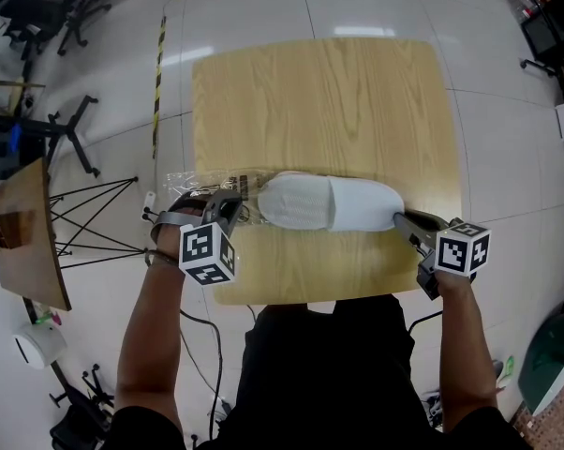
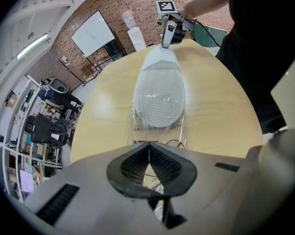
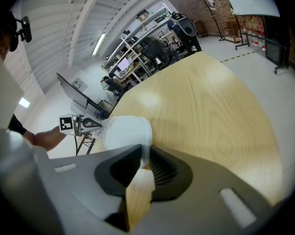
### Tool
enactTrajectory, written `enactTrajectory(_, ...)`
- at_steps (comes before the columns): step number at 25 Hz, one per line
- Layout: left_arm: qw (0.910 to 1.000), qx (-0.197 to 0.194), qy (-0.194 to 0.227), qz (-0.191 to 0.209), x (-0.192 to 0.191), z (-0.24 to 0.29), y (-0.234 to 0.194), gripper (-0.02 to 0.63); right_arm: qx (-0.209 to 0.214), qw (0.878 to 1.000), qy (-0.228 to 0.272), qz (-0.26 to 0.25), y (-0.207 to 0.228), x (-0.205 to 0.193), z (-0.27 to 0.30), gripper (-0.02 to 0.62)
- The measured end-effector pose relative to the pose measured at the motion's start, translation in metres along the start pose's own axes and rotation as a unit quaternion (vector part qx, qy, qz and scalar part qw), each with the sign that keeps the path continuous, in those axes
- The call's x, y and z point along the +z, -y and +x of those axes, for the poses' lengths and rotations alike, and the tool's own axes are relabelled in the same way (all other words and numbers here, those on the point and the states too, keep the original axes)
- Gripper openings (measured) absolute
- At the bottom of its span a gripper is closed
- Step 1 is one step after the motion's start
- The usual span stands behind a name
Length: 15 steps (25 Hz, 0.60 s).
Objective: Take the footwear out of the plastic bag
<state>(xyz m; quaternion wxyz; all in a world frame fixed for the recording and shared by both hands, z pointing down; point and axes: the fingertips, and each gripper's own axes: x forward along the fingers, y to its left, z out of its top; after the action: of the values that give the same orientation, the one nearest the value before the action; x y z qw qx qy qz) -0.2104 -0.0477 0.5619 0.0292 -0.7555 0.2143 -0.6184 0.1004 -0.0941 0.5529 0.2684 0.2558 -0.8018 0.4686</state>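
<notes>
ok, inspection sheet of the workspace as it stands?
Surface: wooden table.
Job's things: white slipper lies mostly out of the clear plastic bag, with its left end still at the bag.
Clutter: nothing seen.
Grippers: left gripper jaws shut on the bag; right gripper jaws shut on the slipper's end.
Cables: black cable on the floor below the left arm.
Surroundings: tiled floor, yellow-black tape, whiteboard.

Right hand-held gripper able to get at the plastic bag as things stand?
Probably not: right hand-held gripper is clamped on the white slipper; the plastic bag lies at its other end, in the left hand-held gripper.
</notes>
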Motion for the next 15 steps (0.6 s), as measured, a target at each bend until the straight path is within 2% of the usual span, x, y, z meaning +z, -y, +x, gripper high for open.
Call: enactTrajectory(15,0.9977,0.046,-0.049,-0.009,-0.042,0.0,-0.044,0.009,-0.011,1.0,-0.001,-0.004,0.004,0.003,0.003,0.058)
